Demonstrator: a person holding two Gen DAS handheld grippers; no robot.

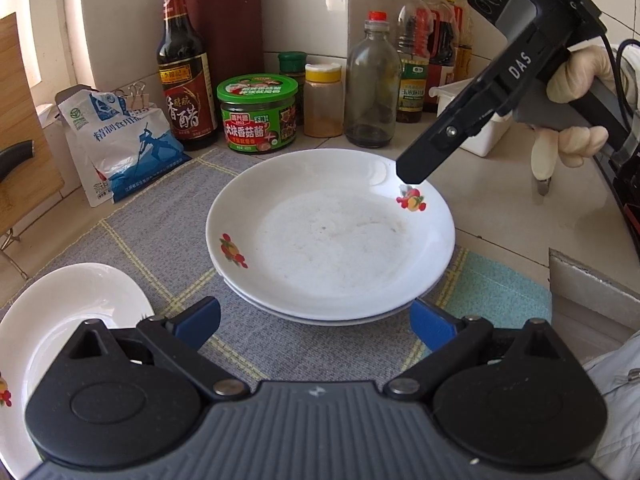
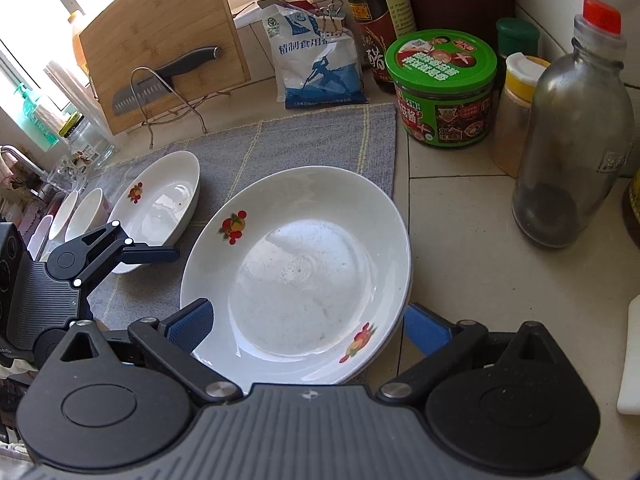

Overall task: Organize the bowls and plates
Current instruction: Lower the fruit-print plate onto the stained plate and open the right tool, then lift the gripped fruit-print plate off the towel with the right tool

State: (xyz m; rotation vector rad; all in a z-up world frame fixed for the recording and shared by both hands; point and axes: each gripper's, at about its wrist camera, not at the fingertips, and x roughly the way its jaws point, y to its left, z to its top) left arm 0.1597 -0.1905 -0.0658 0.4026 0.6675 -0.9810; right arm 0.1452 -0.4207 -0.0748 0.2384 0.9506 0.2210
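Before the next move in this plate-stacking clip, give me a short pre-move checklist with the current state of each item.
1. Left gripper open: ok, jaws spread wide.
2. Right gripper open: ok, jaws spread on either side of the top plate's near rim.
3. Top plate nested on the lower plate: ok.
4. Stack fully on the grey mat: ok in left view.
5. Third plate apart from the stack: ok.
6. Right fingertips touching the plate rim: cannot tell.
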